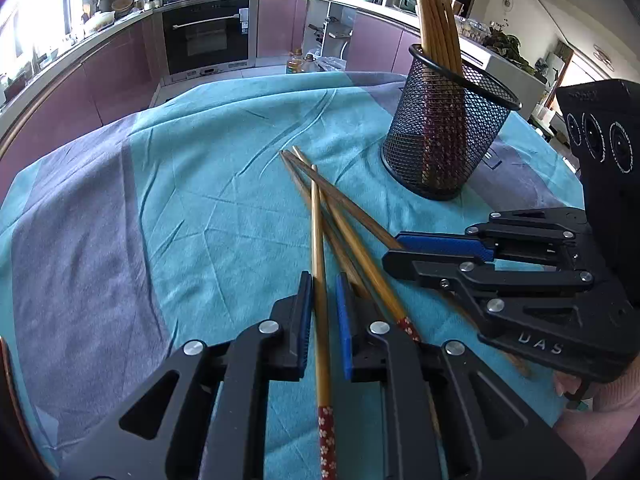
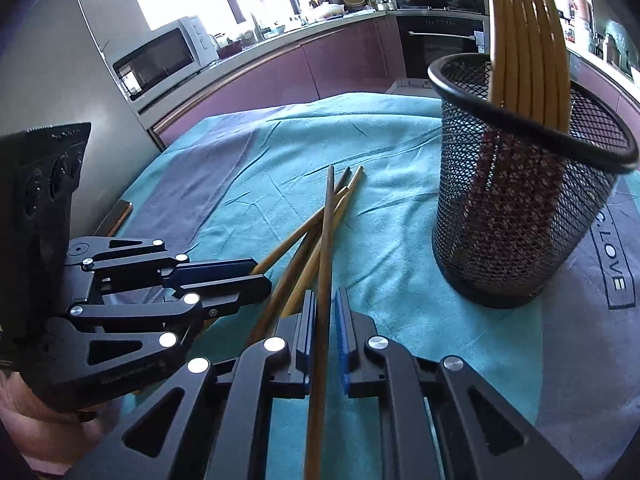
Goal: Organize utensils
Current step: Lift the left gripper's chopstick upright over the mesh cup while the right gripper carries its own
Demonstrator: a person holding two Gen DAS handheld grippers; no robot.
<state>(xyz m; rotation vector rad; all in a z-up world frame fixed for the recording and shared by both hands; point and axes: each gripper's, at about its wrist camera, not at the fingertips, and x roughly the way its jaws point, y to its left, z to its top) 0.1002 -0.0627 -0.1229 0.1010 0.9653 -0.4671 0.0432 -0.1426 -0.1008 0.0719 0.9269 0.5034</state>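
Gripping one bamboo chopstick [image 1: 319, 264] each, the left hand-held gripper [image 1: 323, 312] and right hand-held gripper [image 2: 325, 320] pinch theirs from the crossed pile on the teal-clothed counter [image 1: 200, 208], near the black mesh cup [image 1: 444, 136].

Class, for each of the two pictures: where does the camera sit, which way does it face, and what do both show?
Left wrist: rides the left gripper, facing down along its jaws at a chopstick they hold; a hand shows.
Right wrist: rides the right gripper, facing down at its darker chopstick.
Shared: mesh holder, teal cloth, each other's gripper.
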